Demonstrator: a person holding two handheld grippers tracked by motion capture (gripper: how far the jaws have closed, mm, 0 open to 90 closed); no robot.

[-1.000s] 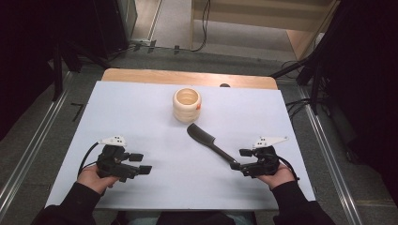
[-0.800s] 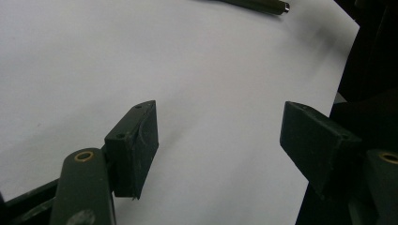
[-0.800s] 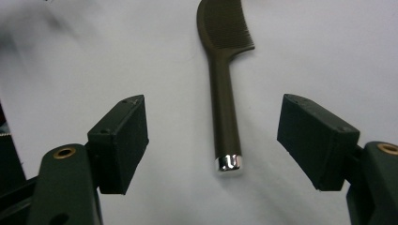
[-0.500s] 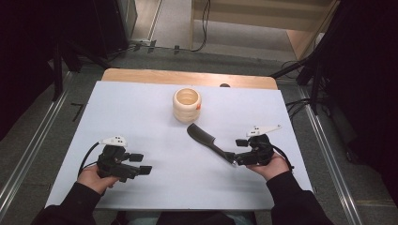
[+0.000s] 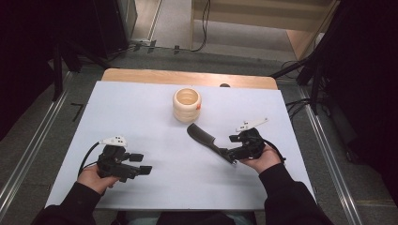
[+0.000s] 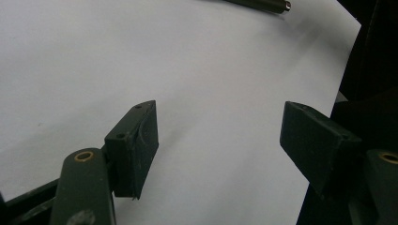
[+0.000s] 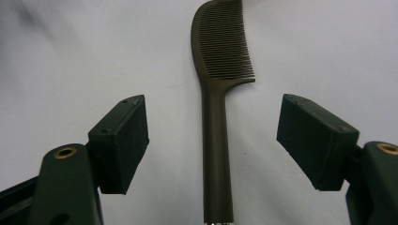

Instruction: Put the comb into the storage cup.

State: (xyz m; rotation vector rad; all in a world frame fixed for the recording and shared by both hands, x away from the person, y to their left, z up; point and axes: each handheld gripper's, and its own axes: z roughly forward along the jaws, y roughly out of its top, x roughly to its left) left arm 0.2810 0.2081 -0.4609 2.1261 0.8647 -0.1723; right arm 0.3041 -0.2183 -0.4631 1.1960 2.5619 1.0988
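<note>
Dark comb (image 5: 209, 142) lying flat on white table (image 5: 141, 112), just in front of cream ribbed cup (image 5: 187, 105). Right gripper (image 5: 233, 151) hovering at comb's handle end — jaws spread wide, handle running between them, pads not touching it. Left gripper (image 5: 140, 164) resting well apart at table's near left, jaws spread, holding nothing.

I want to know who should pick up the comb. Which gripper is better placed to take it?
The right. In the right gripper view, the comb's handle lies between the open jaws of the right gripper, not yet pinched. The left gripper rests over bare white table, well apart from the comb.
</note>
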